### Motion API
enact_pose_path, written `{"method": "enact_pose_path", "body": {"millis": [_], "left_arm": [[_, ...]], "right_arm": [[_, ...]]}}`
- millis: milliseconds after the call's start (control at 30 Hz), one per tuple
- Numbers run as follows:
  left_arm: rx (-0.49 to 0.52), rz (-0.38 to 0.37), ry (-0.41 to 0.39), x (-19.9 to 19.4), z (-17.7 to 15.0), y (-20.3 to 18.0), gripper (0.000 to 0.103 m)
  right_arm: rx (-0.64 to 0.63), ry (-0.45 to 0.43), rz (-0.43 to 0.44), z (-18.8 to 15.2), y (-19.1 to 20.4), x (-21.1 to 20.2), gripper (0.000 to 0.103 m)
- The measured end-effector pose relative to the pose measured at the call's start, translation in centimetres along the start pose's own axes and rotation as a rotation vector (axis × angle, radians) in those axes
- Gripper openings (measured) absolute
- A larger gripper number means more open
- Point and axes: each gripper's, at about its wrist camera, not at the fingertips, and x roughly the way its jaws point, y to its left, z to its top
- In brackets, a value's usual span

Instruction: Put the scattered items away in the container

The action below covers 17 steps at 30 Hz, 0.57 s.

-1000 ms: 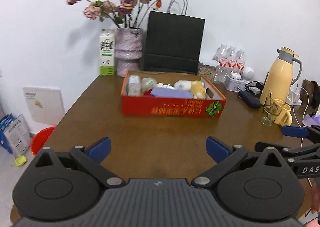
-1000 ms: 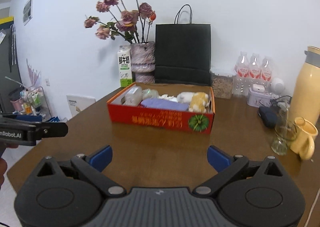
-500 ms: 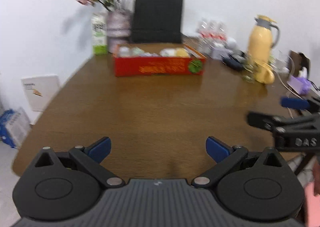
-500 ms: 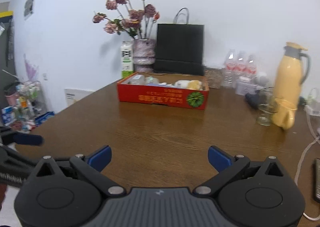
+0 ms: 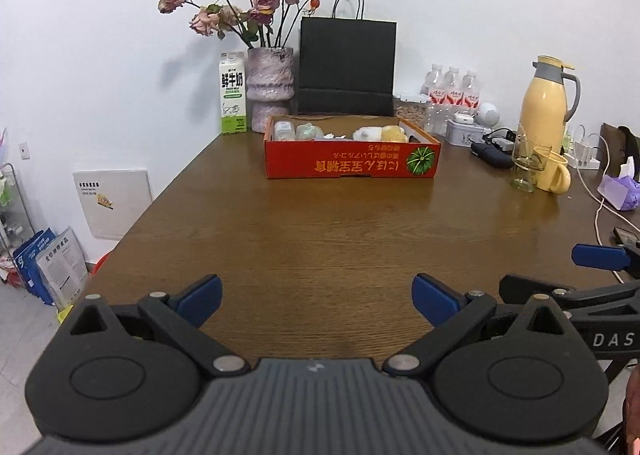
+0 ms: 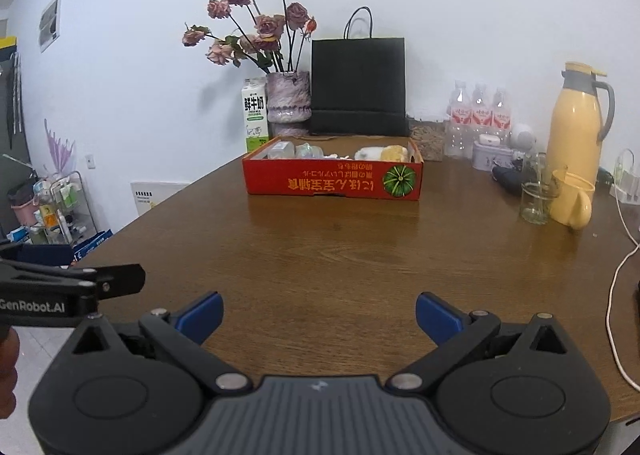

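Observation:
A shallow red cardboard box point(image 5: 352, 165) point(image 6: 332, 181) stands at the far middle of the brown table point(image 5: 340, 239) point(image 6: 340, 255). Several items lie inside it: a clear packet, a greenish bundle, something white and a yellow plush piece point(image 5: 394, 133). My left gripper point(image 5: 316, 301) hangs open over the table's near edge, empty, well short of the box. My right gripper point(image 6: 318, 317) is open and empty too, also near the front edge. Each gripper shows at the side of the other's view.
Behind the box stand a milk carton point(image 5: 233, 93), a vase of dried roses point(image 5: 270, 89) and a black paper bag point(image 5: 347, 69). On the right are water bottles point(image 5: 452, 89), a yellow thermos point(image 5: 548, 103), a glass point(image 5: 528, 163), a yellow mug point(image 5: 554, 175) and cables point(image 6: 616, 295).
Both grippers have drawn back from the box toward the table's near edge, so the box now looks smaller and farther. Both stay open and empty.

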Motion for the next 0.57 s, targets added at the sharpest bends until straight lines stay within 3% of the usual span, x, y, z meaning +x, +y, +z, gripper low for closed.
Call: {"method": "enact_pose_path", "body": {"millis": [567], "left_arm": [[0.029,-0.019,-0.004,0.29,-0.47,-0.39,0.103]], "right_arm": [[0.035,0.008,0.002,-0.05,-0.73,0.49,0.103]]}}
